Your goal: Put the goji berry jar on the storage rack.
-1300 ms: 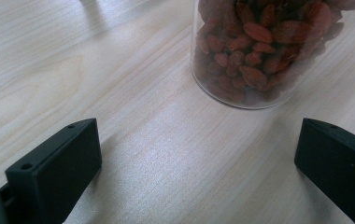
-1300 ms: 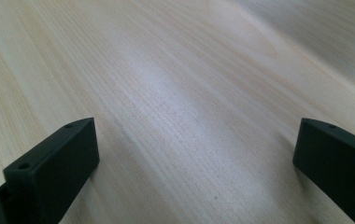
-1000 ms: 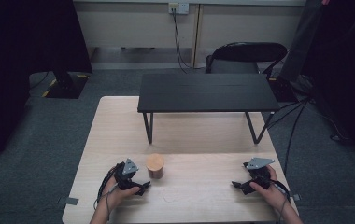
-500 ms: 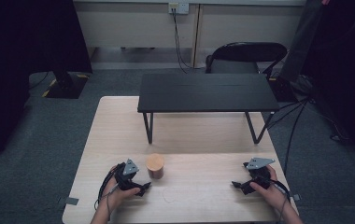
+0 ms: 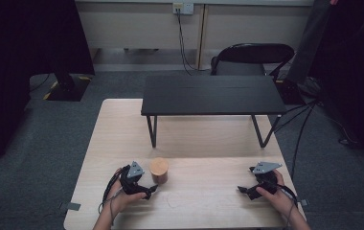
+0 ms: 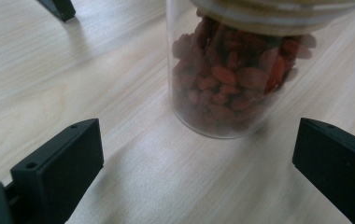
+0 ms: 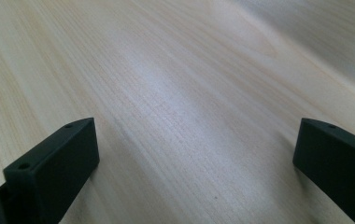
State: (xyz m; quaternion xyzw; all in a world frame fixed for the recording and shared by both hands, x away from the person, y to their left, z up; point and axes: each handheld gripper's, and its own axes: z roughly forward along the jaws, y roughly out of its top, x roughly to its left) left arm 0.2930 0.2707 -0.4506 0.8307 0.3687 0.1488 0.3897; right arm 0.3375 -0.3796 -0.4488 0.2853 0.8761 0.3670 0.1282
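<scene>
1. The table (image 5: 122, 139) spans the lower middle of the high view, pale wood.
2. A black bench (image 5: 212, 94) stands on its upper half.
3. The left gripper (image 5: 150, 191), at lower left, has its jaws spread wide with nothing between them.
4. The right gripper (image 5: 243, 190), at lower right, is likewise spread wide over bare wood.
5. The jar (image 6: 234, 70) of red berries stands upright at upper centre of the left gripper view, just beyond the jaws, untouched.

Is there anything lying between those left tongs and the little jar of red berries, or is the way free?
Nothing visible is in the way. The left tongs stand open, and bare wooden table runs from them to the glass jar. The jar stands upright just ahead, not yet between the jaws and touching neither one.
</scene>
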